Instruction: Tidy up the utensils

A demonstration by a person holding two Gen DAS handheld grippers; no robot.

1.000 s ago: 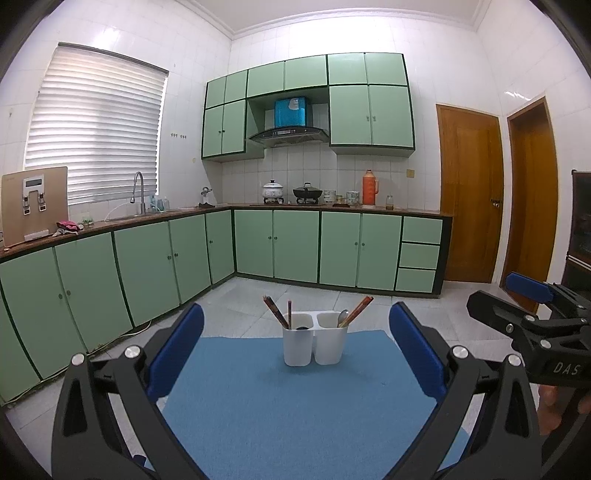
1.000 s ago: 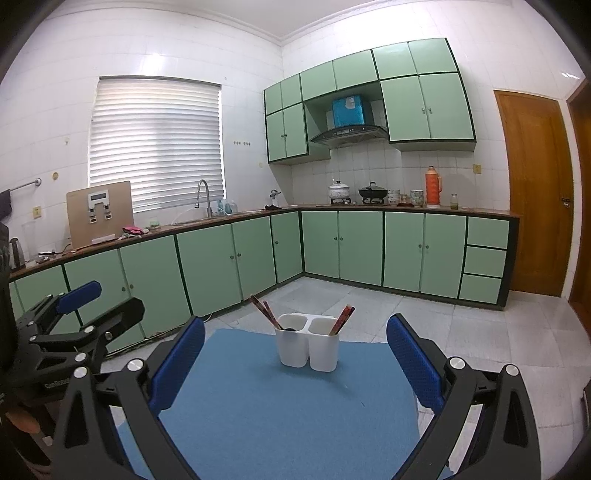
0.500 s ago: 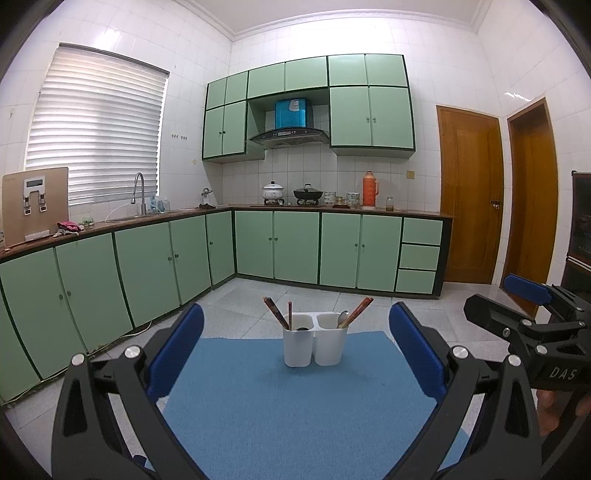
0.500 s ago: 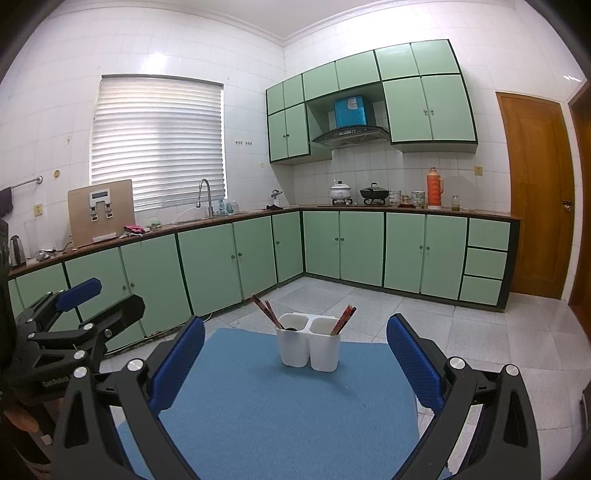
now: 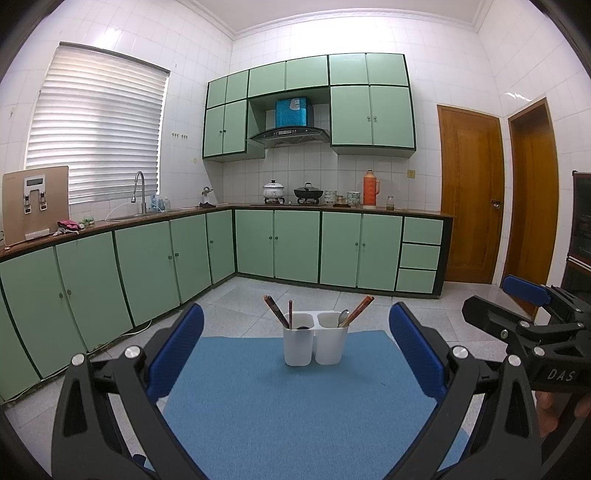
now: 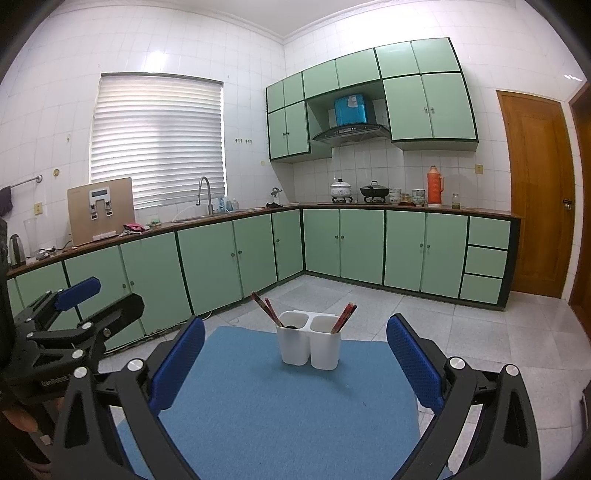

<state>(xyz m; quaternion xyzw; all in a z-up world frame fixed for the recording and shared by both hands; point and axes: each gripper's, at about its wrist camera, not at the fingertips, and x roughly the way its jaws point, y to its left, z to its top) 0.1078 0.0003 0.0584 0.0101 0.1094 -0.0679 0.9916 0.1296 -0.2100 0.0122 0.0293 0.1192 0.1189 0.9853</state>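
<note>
We're looking across a blue mat to an L-shaped run of green base cabinets. On the counter we see a white pot beside a black wok, then an orange thermos. A tap curves under the white blinds; two wooden doors stand at right.

A white two-cup utensil holder at center holds reddish-brown chopsticks and a silver spoon, on a plain blue mat. Black grippers carry blue pads. Behind, mint-green cabinets have dark green trim, beneath white wall tiles; orange-brown wooden doors stand at right.
</note>
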